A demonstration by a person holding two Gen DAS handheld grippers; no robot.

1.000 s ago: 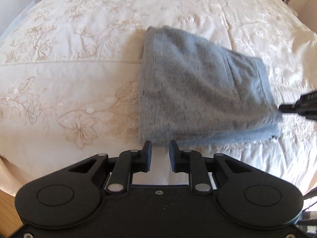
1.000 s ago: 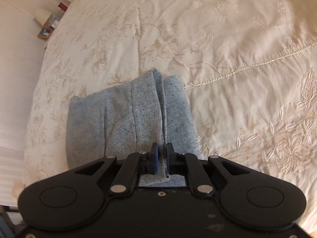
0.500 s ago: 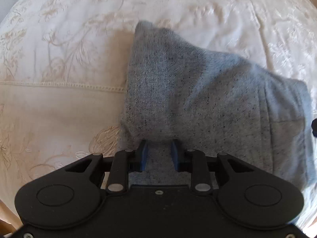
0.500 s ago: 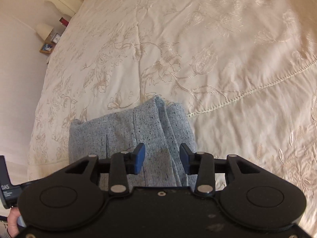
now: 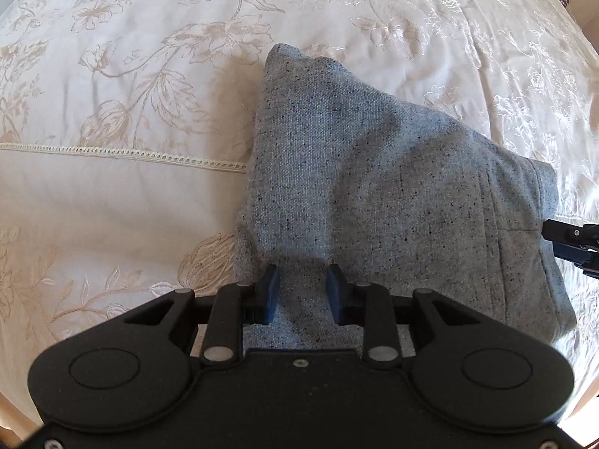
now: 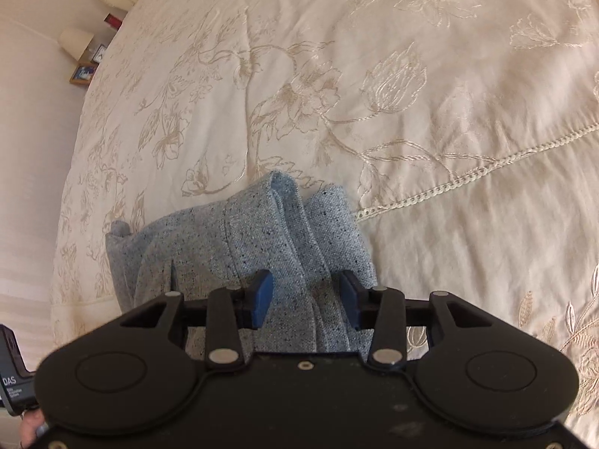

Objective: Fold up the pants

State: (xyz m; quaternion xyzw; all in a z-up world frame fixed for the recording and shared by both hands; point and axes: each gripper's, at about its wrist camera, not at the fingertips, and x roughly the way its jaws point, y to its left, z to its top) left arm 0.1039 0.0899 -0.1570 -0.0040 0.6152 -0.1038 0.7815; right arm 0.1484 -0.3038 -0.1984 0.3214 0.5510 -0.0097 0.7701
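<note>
The pants [image 5: 393,194], of grey flecked knit, lie folded into a thick wedge on the cream embroidered bedspread [image 5: 112,194], near its lace seam [image 5: 131,153], which runs under their left edge in the left wrist view. A pocket seam shows near their right end. In the right wrist view the stacked folds [image 6: 295,224] stand slightly raised at the far end, with several layers showing edge-on.

The left gripper [image 5: 301,293] hangs over the near edge of the pants with its blue pads [image 5: 270,292] a modest way apart; the cloth shows in the gap below them, and the pads do not press on it. The right gripper [image 6: 305,299] sits over the other end, jaws parted rather wider, with a ridge of fabric between them but clear of both pads. Its tip [image 5: 572,241] juts in at the right edge of the left wrist view, just beside the pants.

There is no container here. Beyond the bed's far corner, small things stand on a bedside table [image 6: 84,71]: a lamp shade [image 6: 76,43], a framed picture [image 6: 83,73], too small to read. A bit of a hand [image 6: 32,428] and a labelled black device [image 6: 13,381] are cut off at the lower left of the right wrist view. The near edge of the pants is hidden behind both gripper bodies.
</note>
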